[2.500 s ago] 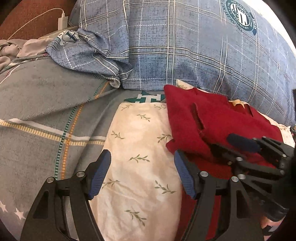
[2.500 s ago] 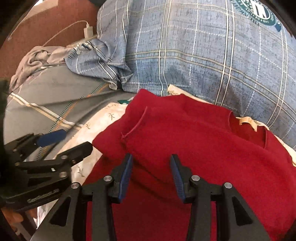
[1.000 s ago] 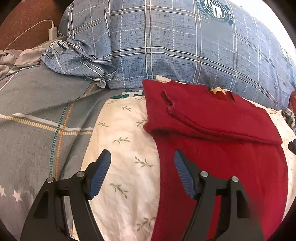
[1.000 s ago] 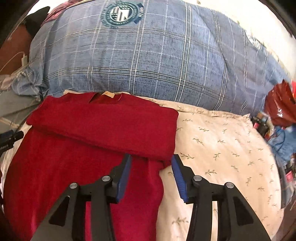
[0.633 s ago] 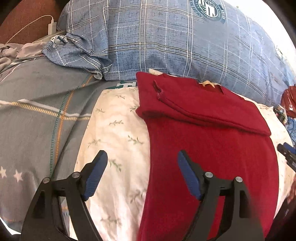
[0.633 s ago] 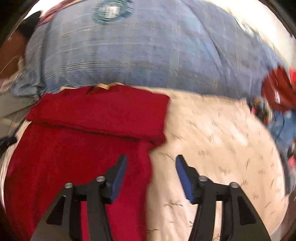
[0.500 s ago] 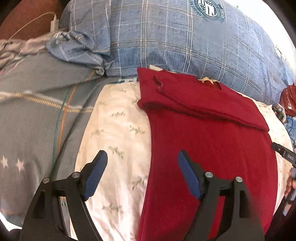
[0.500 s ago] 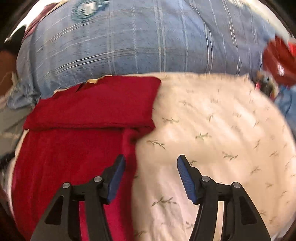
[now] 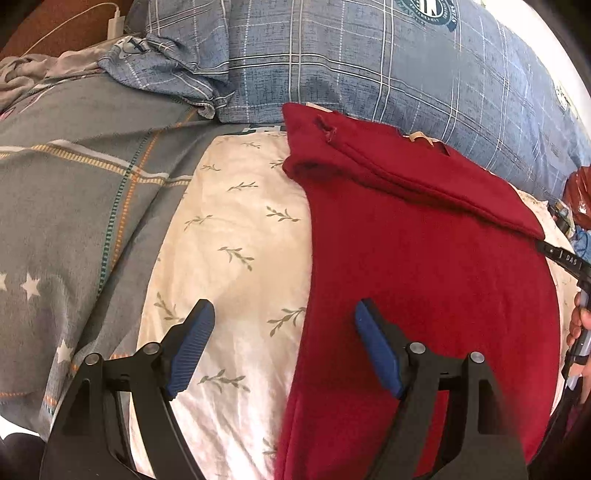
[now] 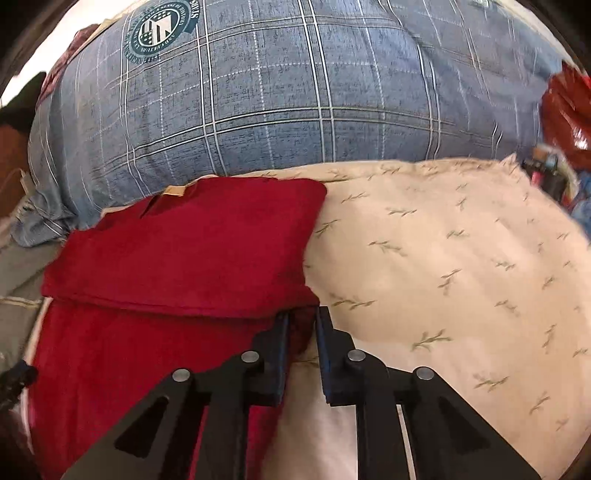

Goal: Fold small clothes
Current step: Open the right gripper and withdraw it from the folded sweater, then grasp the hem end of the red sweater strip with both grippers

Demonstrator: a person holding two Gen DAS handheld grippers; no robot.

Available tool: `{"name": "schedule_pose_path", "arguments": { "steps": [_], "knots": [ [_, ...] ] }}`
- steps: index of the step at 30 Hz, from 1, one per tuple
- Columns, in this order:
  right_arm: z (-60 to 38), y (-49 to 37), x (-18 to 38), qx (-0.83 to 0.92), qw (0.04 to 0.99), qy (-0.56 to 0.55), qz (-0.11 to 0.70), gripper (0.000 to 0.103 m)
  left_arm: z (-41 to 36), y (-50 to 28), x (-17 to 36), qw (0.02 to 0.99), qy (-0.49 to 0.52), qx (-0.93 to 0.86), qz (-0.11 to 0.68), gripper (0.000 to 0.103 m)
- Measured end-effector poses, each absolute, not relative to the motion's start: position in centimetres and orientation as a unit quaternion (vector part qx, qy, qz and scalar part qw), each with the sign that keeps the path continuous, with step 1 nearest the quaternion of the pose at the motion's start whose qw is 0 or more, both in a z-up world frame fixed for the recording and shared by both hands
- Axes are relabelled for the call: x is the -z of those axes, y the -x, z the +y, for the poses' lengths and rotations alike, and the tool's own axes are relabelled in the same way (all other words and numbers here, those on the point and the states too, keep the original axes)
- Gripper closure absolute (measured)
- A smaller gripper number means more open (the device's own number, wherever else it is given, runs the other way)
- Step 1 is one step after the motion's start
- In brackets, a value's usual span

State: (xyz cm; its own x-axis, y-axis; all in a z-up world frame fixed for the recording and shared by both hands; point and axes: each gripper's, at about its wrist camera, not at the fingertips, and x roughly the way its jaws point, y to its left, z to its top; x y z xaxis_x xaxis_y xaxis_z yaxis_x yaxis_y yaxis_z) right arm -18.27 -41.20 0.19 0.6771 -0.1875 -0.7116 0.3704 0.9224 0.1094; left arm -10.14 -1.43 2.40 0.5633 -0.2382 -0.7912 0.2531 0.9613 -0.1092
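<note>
Red shirt (image 10: 177, 258) edge pinched between right gripper (image 10: 301, 325) jaws just closing.

A large blue plaid pillow (image 9: 369, 62) with a round crest fills the top of both views. Below it spreads a cream leaf-print sheet (image 10: 461, 266). A grey striped blanket (image 9: 74, 177) covers the left; a white charger (image 9: 115, 26) sits upper left.

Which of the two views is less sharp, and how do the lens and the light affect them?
Right wrist view: slightly smeared by motion, so the leaf print on the sheet looks soft; the pillow bulges from the fisheye. Left wrist view: sharp, the sweater and its fold are crisp, edges curve the same way, dark corners. Both: bright, soft daylight, overexposed white behind the pillow, no hard shadows.
</note>
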Motion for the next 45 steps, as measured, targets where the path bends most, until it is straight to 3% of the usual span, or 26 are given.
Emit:
{"name": "schedule_pose_path", "arguments": {
  "steps": [6, 9, 10, 12, 13, 14, 15, 19, 21, 25, 28, 35, 45],
  "knots": [
    [-40.0, 19.7, -1.3, 0.146, 0.906, -0.113, 0.380, 0.083, -1.0, 11.1, -2.7, 0.885, -0.012, 0.140, 0.444, 0.025],
    [-38.9, 22.5, -1.9, 0.104, 0.906, -0.134, 0.387, 0.068, -0.7, 11.9, -2.7, 0.885, -0.017, 0.140, 0.443, 0.025],
    [-38.4, 22.8, -1.8, 0.092, 0.906, -0.135, 0.392, 0.059, -0.6, 12.2, -2.6, 0.884, -0.016, 0.141, 0.444, 0.025],
    [-37.3, 23.6, -1.0, 0.075, 0.902, -0.135, 0.403, 0.055, -0.5, 12.6, -2.6, 0.883, -0.013, 0.143, 0.447, 0.025],
    [-36.9, 23.6, -0.4, 0.071, 0.899, -0.131, 0.412, 0.063, -0.5, 12.9, -2.5, 0.882, -0.011, 0.144, 0.449, 0.025],
    [-36.7, 23.5, 0.1, 0.073, 0.896, -0.122, 0.420, 0.082, -0.5, 13.2, -2.6, 0.881, -0.011, 0.144, 0.450, 0.025],
    [-36.4, 23.7, 0.3, 0.086, 0.897, -0.103, 0.422, 0.091, -0.5, 13.4, -2.6, 0.881, -0.011, 0.144, 0.451, 0.025],
    [-37.2, 25.2, -1.1, 0.101, 0.906, -0.094, 0.400, 0.103, 0.3, 15.3, -2.9, 0.883, -0.019, 0.141, 0.448, 0.025],
    [-38.1, 26.0, -1.2, 0.115, 0.905, -0.100, 0.398, 0.103, 0.7, 15.8, -2.7, 0.879, -0.018, 0.140, 0.455, 0.025],
    [-38.3, 29.2, -1.7, 0.035, 0.904, -0.168, 0.391, 0.089, 1.2, 17.0, -2.4, 0.869, -0.017, 0.148, 0.471, 0.025],
    [-36.7, 31.4, -1.5, -0.012, 0.894, -0.155, 0.419, 0.050, 1.2, 18.1, -2.2, 0.866, -0.033, 0.154, 0.475, 0.025],
    [-34.5, 34.4, 1.9, -0.069, 0.846, -0.164, 0.502, 0.049, 1.1, 20.1, -1.6, 0.853, -0.062, 0.178, 0.486, 0.025],
    [-32.0, 35.2, 2.4, -0.142, 0.831, -0.179, 0.508, 0.049, 1.3, 21.0, -1.6, 0.837, -0.064, 0.206, 0.503, 0.024]
  ]
}}
